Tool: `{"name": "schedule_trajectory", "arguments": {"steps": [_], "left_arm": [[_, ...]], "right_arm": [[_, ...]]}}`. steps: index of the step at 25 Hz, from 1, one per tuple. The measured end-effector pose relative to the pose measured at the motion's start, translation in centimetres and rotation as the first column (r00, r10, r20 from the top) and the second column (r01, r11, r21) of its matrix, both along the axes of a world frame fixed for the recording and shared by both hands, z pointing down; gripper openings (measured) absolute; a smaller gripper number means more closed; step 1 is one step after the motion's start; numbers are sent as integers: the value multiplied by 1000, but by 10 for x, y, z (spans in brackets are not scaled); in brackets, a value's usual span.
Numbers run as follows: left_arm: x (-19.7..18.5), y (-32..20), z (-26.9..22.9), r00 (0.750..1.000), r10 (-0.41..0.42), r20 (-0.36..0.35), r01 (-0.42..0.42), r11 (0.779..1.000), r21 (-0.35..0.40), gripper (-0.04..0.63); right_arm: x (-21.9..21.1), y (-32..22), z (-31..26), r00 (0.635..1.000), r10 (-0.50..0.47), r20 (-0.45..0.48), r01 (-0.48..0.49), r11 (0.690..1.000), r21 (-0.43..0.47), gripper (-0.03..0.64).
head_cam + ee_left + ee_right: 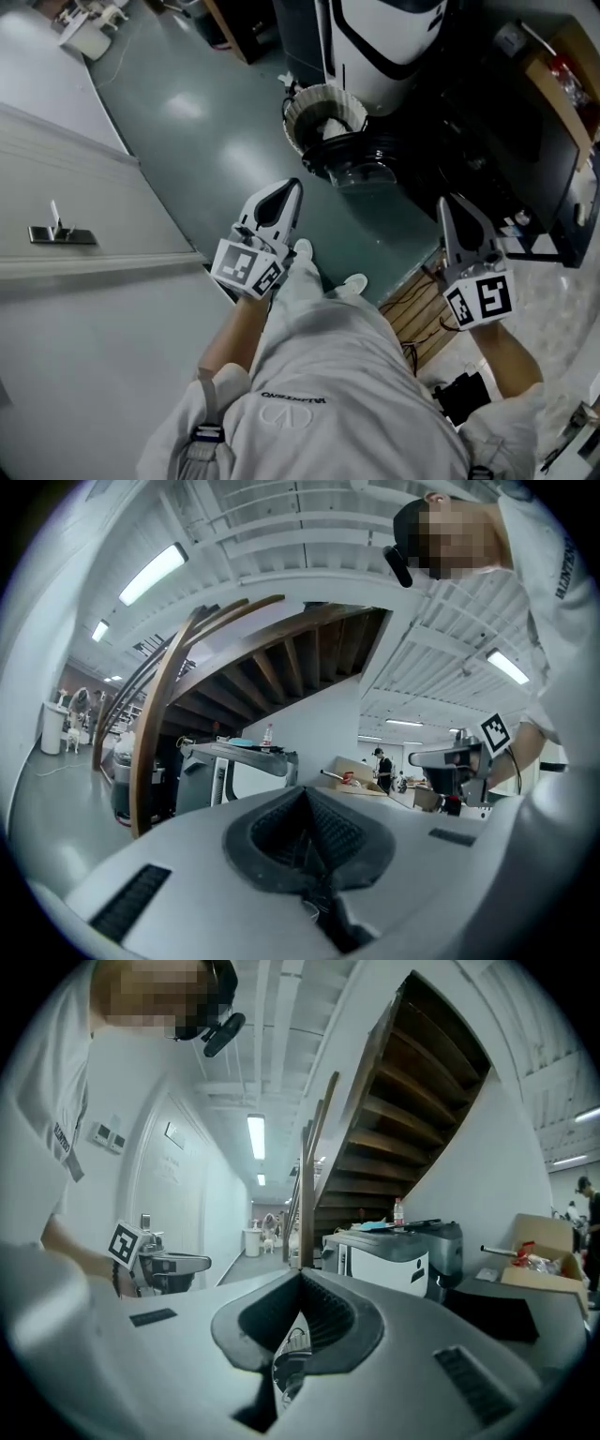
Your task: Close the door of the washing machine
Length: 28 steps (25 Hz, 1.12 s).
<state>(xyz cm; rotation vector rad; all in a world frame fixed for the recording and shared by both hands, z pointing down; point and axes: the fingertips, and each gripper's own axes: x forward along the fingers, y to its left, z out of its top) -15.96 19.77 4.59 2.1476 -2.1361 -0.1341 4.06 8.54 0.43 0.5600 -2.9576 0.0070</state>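
The washing machine (pixel 384 37) is white with a black band and stands at the top of the head view. Its dark round door (pixel 361 161) hangs open toward me. It shows too in the left gripper view as the washing machine (pixel 234 772) and in the right gripper view as the washing machine (pixel 389 1252). My left gripper (pixel 292 187) is held level, a short way in front of the door and apart from it, jaws shut on nothing. My right gripper (pixel 448 204) is to the right of the door, also shut and empty. Both pairs of closed jaws show: left gripper (pixel 307 797), right gripper (pixel 302 1281).
A ribbed white basket (pixel 323 111) stands just left of the open door. A black cabinet (pixel 525 159) fills the right side, with cables on a wooden pallet (pixel 422 309) below it. A white door with a handle (pixel 61 234) is on the left. A wooden staircase (pixel 412 1119) rises behind the machine.
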Motion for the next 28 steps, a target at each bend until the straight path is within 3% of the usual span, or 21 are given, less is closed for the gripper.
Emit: {"name": "schedule_trajectory", "arguments": {"steps": [3,8,12,21,28], "left_arm": [[-5,0,-6,1000,-14,22,14,1000,-6,0],[-26,0,7,999,-25,-29,25,1000,-5,0],[-47,-13,5,1000,-4,-20,4,1000,-13,0],[-129,-47,28,996,50,-71,-51,998,-22,0],[-195,-84,55,992,107,-72,-110,993,-43,0]], "right_arm": [[-16,-1,3,1000,-23,2,23,1000,8,11],[-40,-6,7,1000,-28,2,28,1000,7,11],[-64,-14,15,1000,-17,-9,17,1000,-2,11],[-150,-30,38,998,-3,-65,1,999,-39,11],[-225,-50,68,993,1,-118,-10,997,-73,11]]}}
